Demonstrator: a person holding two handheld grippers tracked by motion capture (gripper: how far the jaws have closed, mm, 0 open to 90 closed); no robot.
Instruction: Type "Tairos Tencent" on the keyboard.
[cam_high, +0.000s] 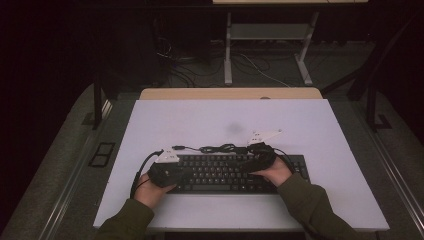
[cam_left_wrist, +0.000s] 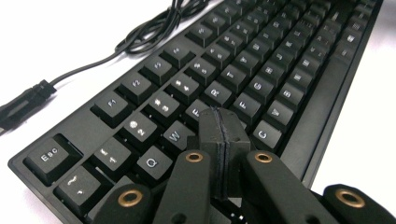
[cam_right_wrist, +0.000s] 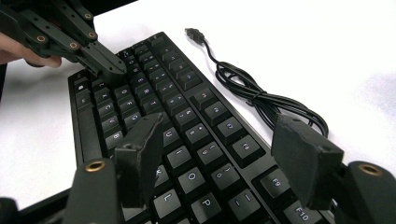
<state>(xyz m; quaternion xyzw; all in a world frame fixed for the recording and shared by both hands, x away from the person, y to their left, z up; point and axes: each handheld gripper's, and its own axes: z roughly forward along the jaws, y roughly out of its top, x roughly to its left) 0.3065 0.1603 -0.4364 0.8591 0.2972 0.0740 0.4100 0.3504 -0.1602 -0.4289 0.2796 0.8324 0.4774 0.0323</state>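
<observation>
High view, lower centre: a black keyboard (cam_high: 225, 173) is being hovered over by the left gripper (cam_left_wrist: 223, 122), jaws pressed together, and the right gripper (cam_right_wrist: 224, 158), jaws spread.

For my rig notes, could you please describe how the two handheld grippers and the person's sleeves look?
Both grippers, left and right, are black, with brass-coloured rivets on linked arms, flat black jaws, a pale three-cornered plate on top and a trailing black cable. The sleeves are olive green.

Under both sets of black jaws lay a black keyboard (cam_high: 235, 173) with white legends on its keys. Beyond them, its black cable (cam_right_wrist: 254, 95) curled on the white table (cam_high: 200, 120). The person's sleeves (cam_high: 310, 205) were olive green.
</observation>
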